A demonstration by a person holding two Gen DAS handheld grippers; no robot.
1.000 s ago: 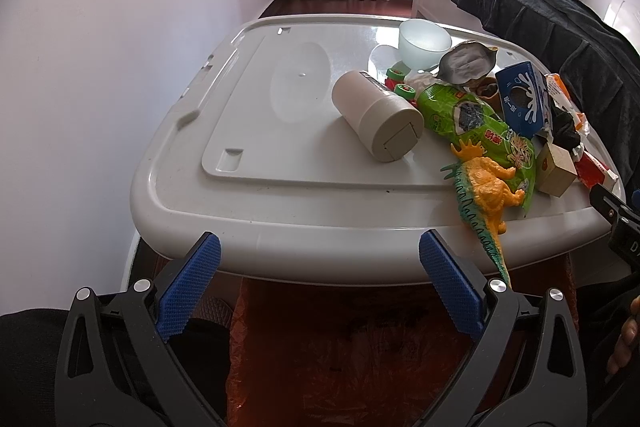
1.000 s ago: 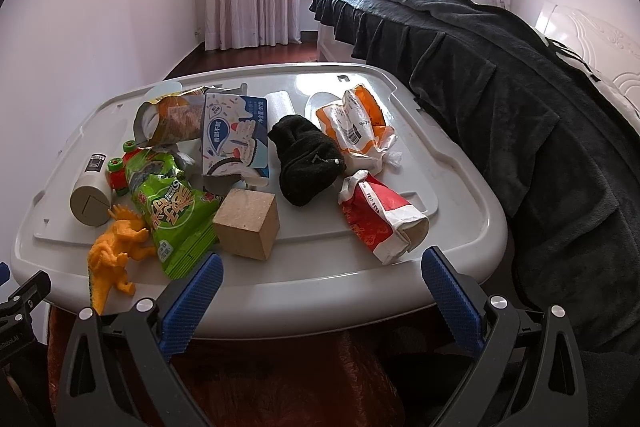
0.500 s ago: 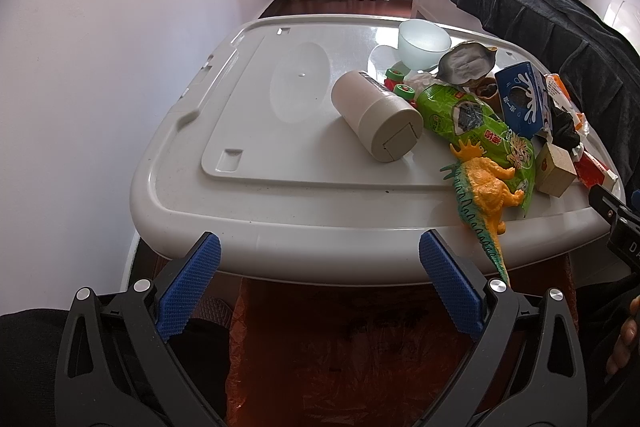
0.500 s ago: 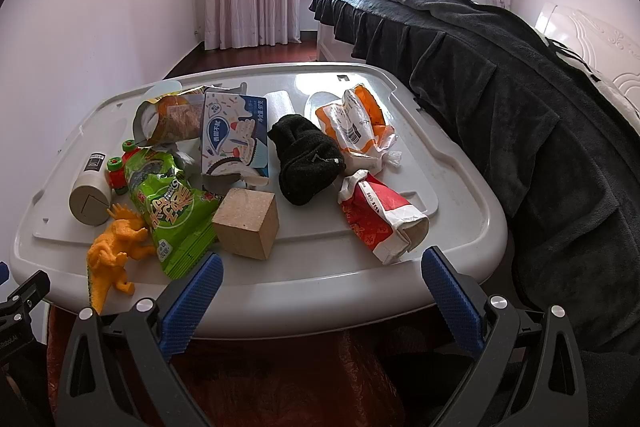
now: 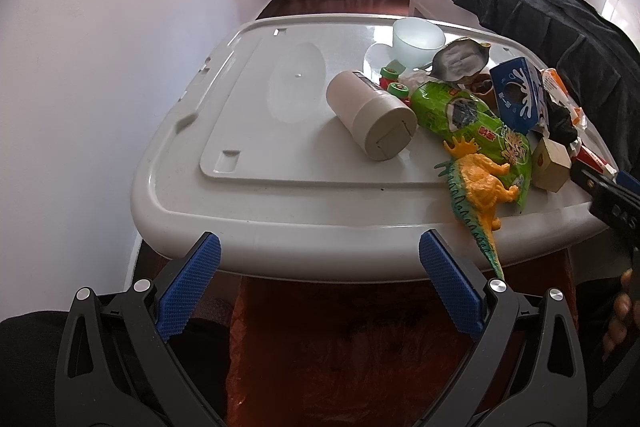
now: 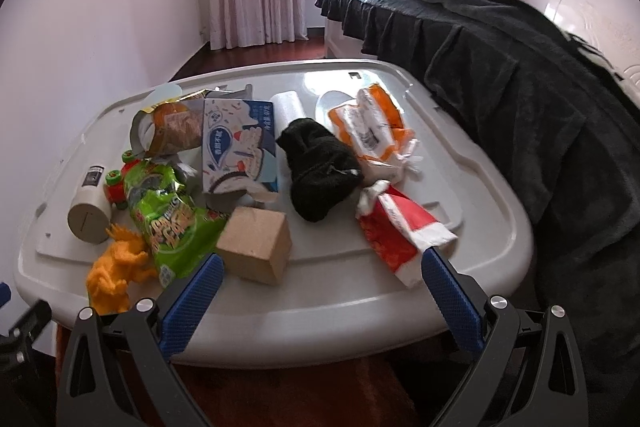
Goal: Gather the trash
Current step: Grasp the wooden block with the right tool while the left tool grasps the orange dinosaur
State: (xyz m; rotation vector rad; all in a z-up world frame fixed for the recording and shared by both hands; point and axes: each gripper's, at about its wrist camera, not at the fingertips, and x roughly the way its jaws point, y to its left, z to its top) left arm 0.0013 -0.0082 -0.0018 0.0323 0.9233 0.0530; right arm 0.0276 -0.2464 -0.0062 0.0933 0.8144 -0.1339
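Wrappers lie among toys on a grey plastic lid [image 6: 480, 187]. A red-and-white wrapper [image 6: 400, 231] touches the right fingertip of my right gripper [image 6: 322, 259], which is open and empty at the lid's near edge. Behind it lie an orange-and-white wrapper [image 6: 372, 131], a blue carton [image 6: 240, 147], a brown foil bag [image 6: 172, 127] and a green snack bag [image 6: 168, 215]. My left gripper [image 5: 319, 247] is open and empty, short of the lid [image 5: 280, 155], with the green snack bag [image 5: 472, 123] far to its right.
A wooden block [image 6: 256, 247], a black cloth [image 6: 320, 163], an orange dinosaur [image 5: 480, 187], a beige cylinder [image 5: 372, 115] and a pale cup [image 5: 418, 41] share the lid. A bed under dark cover [image 6: 540, 107] runs along the right. A white wall stands left.
My right gripper has moved forward to the lid, so the red wrapper and wooden block now sit at its fingertips. The left gripper has barely moved.
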